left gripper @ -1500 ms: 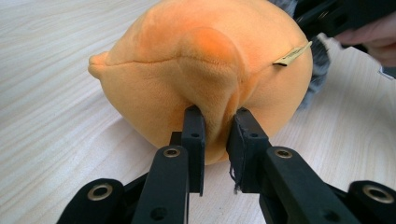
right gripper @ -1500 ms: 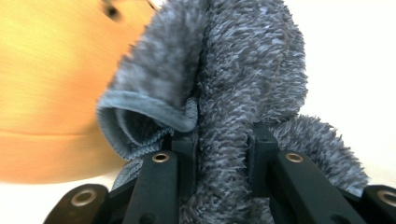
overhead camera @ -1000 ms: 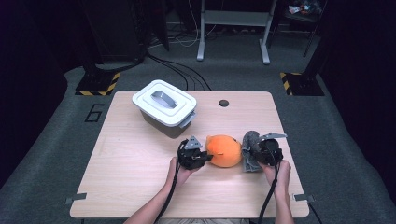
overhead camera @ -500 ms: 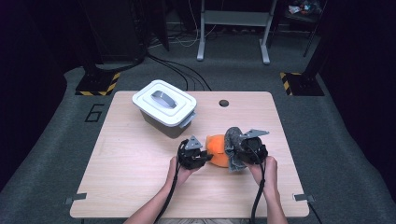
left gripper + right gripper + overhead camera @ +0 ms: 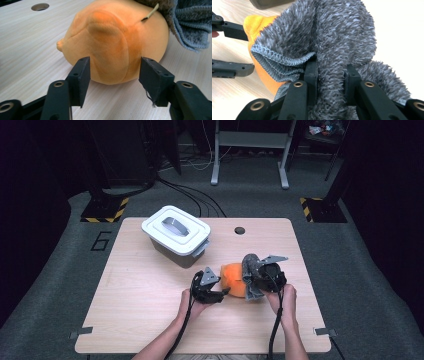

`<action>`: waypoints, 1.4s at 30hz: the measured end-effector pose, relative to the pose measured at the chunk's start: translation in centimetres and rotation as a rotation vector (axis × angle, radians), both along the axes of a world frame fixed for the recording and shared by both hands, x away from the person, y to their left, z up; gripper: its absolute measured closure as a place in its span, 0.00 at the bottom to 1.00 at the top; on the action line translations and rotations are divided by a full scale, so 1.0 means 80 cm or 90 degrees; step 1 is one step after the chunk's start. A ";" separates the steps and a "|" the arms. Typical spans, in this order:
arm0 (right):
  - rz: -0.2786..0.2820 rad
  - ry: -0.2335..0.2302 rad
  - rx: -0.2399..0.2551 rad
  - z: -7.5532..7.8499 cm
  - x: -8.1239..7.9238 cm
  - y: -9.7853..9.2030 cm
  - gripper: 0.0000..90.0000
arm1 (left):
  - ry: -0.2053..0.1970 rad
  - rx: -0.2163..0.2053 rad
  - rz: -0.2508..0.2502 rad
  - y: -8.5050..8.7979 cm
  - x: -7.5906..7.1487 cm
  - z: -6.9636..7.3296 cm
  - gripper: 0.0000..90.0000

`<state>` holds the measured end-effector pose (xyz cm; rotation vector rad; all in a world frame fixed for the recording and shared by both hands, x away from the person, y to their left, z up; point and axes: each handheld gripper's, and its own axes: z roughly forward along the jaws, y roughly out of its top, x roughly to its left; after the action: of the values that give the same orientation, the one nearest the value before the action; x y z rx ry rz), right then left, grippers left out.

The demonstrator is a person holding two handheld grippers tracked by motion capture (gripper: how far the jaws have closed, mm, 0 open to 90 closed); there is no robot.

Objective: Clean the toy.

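My left claw (image 5: 113,75) has just been opening and flanks the orange plush (image 5: 117,42) untouched; my right claw (image 5: 332,72) grips the grey cloth (image 5: 337,37) against it, so wiping could roll the toy.

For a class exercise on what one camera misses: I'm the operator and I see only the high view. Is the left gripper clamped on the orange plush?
Observer: No. The left gripper has just been opening its jaws. The orange plush sits between them, but the pads do not press into it.
Operator: And the right gripper, what exactly does it hold?
Observer: The right gripper is shut on a fold of the grey cloth, whose stitched edge lies against the plush.
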<state>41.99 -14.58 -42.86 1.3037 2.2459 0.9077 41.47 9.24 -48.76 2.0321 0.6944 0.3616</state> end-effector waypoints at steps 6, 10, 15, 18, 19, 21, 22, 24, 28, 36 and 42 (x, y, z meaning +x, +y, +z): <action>-0.004 0.005 0.002 -0.002 0.003 -0.003 0.78 | 0.004 0.009 -0.014 -0.004 0.003 -0.007 0.47; -0.002 0.005 0.001 -0.003 0.004 -0.003 0.78 | -0.010 0.030 -0.018 -0.013 0.004 -0.010 0.56; -0.006 0.002 -0.004 -0.004 0.003 0.000 0.78 | -0.024 0.041 -0.021 -0.015 0.004 -0.010 0.78; -0.012 -0.007 -0.006 -0.001 0.001 -0.002 0.78 | -0.014 0.025 -0.021 -0.013 0.005 -0.007 0.86; -0.013 -0.009 -0.005 0.001 -0.001 -0.003 0.78 | -0.012 0.018 -0.019 -0.012 0.005 -0.005 0.87; -0.016 -0.019 -0.003 0.007 -0.005 -0.005 0.78 | 0.006 0.003 -0.022 -0.011 0.005 0.000 0.89; -0.013 -0.025 0.002 0.010 -0.007 -0.007 0.78 | 0.012 -0.005 -0.026 -0.010 0.005 0.002 0.89; -0.017 -0.030 0.015 0.018 -0.013 -0.009 0.78 | 0.022 -0.017 -0.031 -0.008 0.004 0.008 0.90; 0.013 -0.047 0.031 0.033 -0.022 -0.002 0.78 | 0.049 -0.045 -0.025 -0.004 0.002 0.018 0.90; 0.082 -0.051 0.028 0.040 -0.027 0.034 0.78 | 0.090 -0.063 -0.035 -0.001 -0.002 0.019 0.89; 0.069 -0.045 0.004 0.023 -0.017 0.054 0.78 | 0.083 -0.051 -0.016 -0.002 0.002 0.012 0.88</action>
<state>40.60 -10.22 -40.98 1.1429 2.2783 0.9840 41.66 9.11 -47.84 1.9984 0.7514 0.1846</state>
